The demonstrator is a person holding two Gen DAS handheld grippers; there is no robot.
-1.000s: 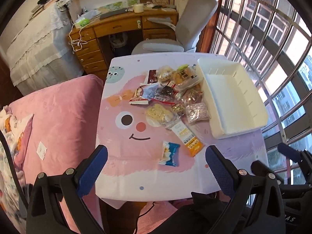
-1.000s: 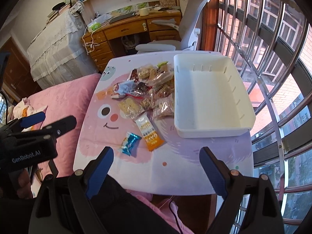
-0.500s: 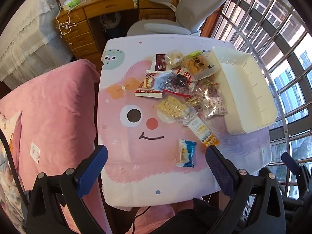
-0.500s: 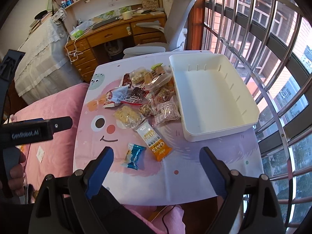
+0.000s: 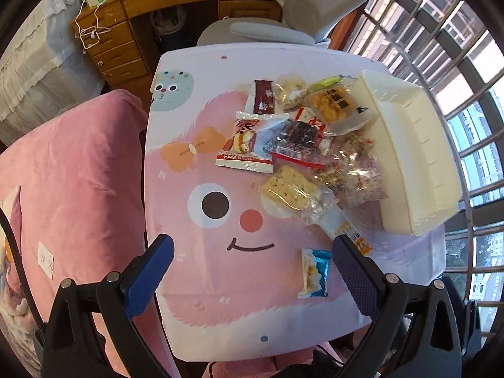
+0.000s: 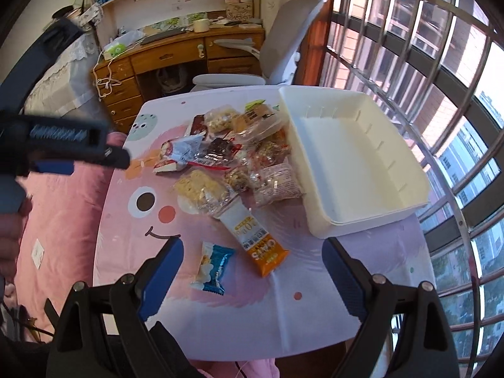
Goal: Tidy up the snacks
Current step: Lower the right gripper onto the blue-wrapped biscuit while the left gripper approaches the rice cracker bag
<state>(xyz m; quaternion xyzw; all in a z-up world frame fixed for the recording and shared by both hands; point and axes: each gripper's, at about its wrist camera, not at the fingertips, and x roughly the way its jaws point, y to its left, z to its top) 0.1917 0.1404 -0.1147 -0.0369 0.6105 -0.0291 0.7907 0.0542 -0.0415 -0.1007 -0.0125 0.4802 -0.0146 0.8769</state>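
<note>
Above the table [image 5: 176, 283], both spread, empty grippers, left [image 5: 252, 267] and right [image 6: 252, 263], have moved closer to the snacks [image 6: 233, 163].

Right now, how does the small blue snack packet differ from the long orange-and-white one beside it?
The blue packet is short and lies apart from the pile; the orange-and-white packet is longer, its white end tucked under a clear bag of pale pieces. Blue sits nearer the table's near edge. Both lie flat on the tablecloth, outside the white bin.

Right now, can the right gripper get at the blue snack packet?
Probably yes. The right gripper is open and above the table, and the blue packet lies alone just ahead of its fingers, with nothing on top of it.
</note>
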